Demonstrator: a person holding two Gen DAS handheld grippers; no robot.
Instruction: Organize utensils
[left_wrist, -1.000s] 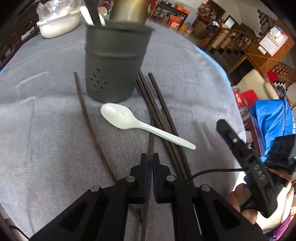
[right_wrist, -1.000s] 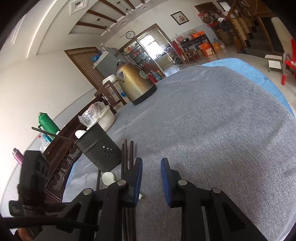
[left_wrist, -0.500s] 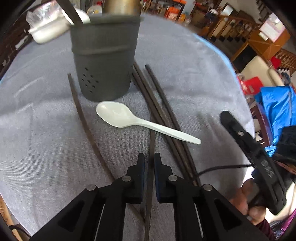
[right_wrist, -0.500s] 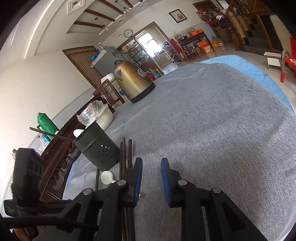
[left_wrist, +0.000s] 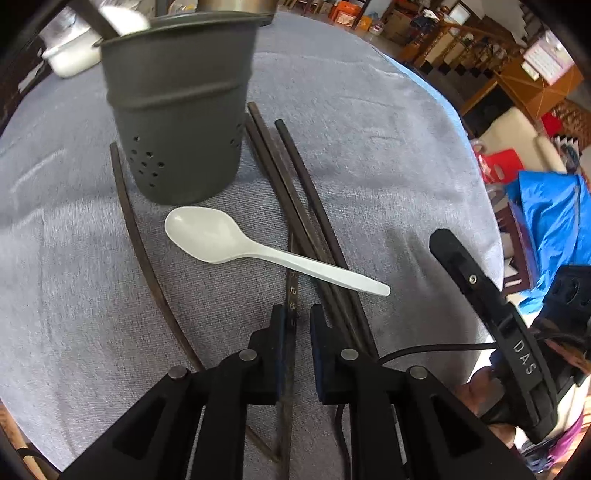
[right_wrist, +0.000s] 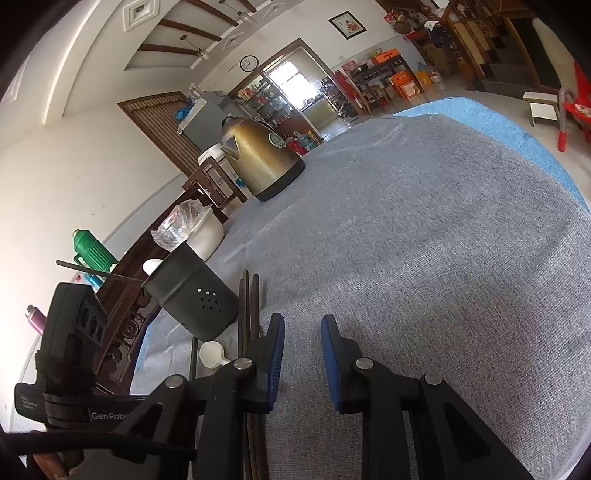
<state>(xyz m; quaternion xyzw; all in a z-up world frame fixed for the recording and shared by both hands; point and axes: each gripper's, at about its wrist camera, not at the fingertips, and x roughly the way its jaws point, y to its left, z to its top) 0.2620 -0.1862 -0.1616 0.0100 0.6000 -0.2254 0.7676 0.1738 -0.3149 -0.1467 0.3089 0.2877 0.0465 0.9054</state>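
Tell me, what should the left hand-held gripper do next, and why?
Probably close the left hand-held gripper on the dark wooden chopstick: its jaws have just been opening, the stick lies loose between them, and the grey perforated utensil holder stands ahead.

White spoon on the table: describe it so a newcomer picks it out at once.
Start at the dark grey perforated utensil holder standing on the grey tablecloth. Just in front of its base lies the white spoon, bowl nearest the holder, handle running across the dark chopsticks. It is the only pale utensil lying loose among them.
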